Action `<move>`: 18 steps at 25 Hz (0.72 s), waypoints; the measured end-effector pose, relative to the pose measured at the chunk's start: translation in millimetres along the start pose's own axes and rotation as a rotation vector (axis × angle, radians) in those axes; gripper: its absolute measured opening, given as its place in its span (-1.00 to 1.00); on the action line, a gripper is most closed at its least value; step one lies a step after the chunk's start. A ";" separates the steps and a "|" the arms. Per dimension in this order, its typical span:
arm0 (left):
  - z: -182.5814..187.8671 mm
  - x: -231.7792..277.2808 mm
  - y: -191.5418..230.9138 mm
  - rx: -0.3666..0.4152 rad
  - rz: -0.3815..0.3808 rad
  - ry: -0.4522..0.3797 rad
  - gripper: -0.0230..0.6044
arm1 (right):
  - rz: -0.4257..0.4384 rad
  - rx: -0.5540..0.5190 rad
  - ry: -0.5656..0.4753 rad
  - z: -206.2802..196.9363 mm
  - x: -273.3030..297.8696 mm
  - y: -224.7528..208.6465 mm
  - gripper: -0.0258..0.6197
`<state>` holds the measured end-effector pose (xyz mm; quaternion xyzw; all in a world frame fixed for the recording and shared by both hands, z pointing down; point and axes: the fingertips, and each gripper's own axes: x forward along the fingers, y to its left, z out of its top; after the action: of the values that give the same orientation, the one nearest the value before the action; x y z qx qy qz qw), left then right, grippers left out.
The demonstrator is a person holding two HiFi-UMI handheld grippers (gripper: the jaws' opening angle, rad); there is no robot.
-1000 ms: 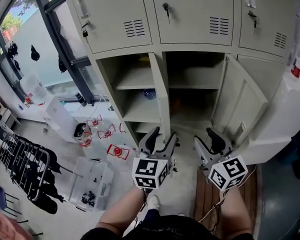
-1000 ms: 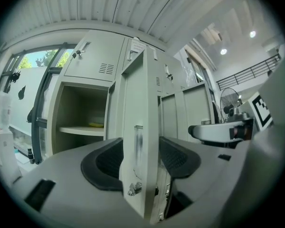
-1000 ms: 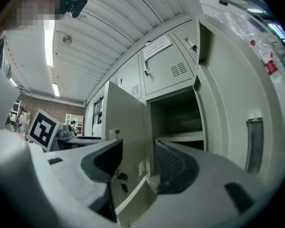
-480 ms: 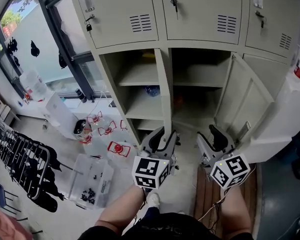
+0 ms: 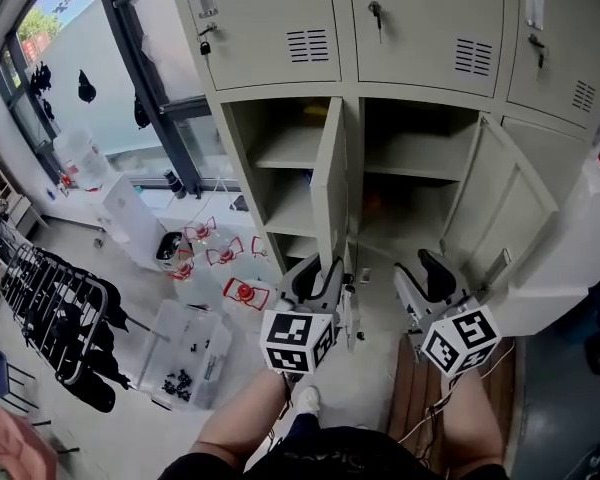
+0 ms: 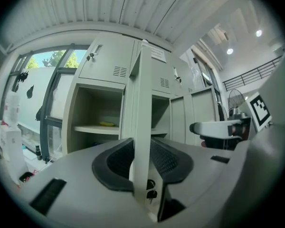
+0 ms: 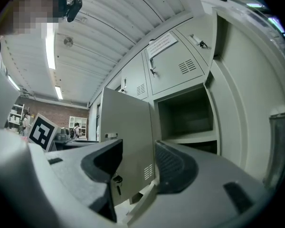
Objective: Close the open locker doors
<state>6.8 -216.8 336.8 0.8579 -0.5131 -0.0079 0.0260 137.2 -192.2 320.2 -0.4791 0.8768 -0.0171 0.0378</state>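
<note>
Two lower locker doors stand open. The left door (image 5: 330, 183) points at me edge-on, with keys (image 6: 151, 190) hanging in its lock. My left gripper (image 5: 325, 268) straddles that door's (image 6: 141, 103) lower front edge. Its jaws are closing and both pads sit against the panel in the left gripper view (image 6: 141, 151). The right door (image 5: 505, 208) hangs wide open to the right. My right gripper (image 5: 427, 268) is open just left of it, with nothing between its fingers (image 7: 137, 160). Beyond them the left door (image 7: 126, 137) shows.
Closed upper lockers (image 5: 270, 28) run above the open bays. Clear plastic boxes (image 5: 185, 353) and a drying rack with dark clothes (image 5: 55, 328) stand on the floor at left. A white cabinet (image 5: 570, 258) is at right, behind the right door. A wooden mat (image 5: 410, 388) lies underfoot.
The left gripper's jaws have narrowed onto the left door's edge. That door has swung slightly, showing more of its face. The right gripper has barely moved.
</note>
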 end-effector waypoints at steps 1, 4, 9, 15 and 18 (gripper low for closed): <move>0.1 -1.3 3.7 -0.002 0.009 0.000 -0.59 | 0.005 0.001 0.001 -0.5 2.1 1.8 -0.29; 0.0 -4.9 14.3 -0.006 0.030 0.000 -0.59 | 0.019 0.003 0.003 -1.8 9.2 6.6 -0.29; 1.0 -8.9 32.4 -0.011 0.054 -0.006 -0.59 | 0.034 0.006 -0.001 0.0 23.9 13.6 -0.29; 4.0 -12.4 62.3 -0.025 0.089 -0.018 -0.56 | 0.051 0.006 0.003 2.1 46.2 21.6 -0.29; 5.3 -12.1 77.5 -0.029 0.104 -0.026 -0.54 | 0.062 0.008 0.010 0.0 60.3 26.0 -0.29</move>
<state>-67.3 -243.0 335.4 0.8294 -0.5571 -0.0250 0.0322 83.0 -228.9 315.5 -0.4515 0.8913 -0.0217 0.0360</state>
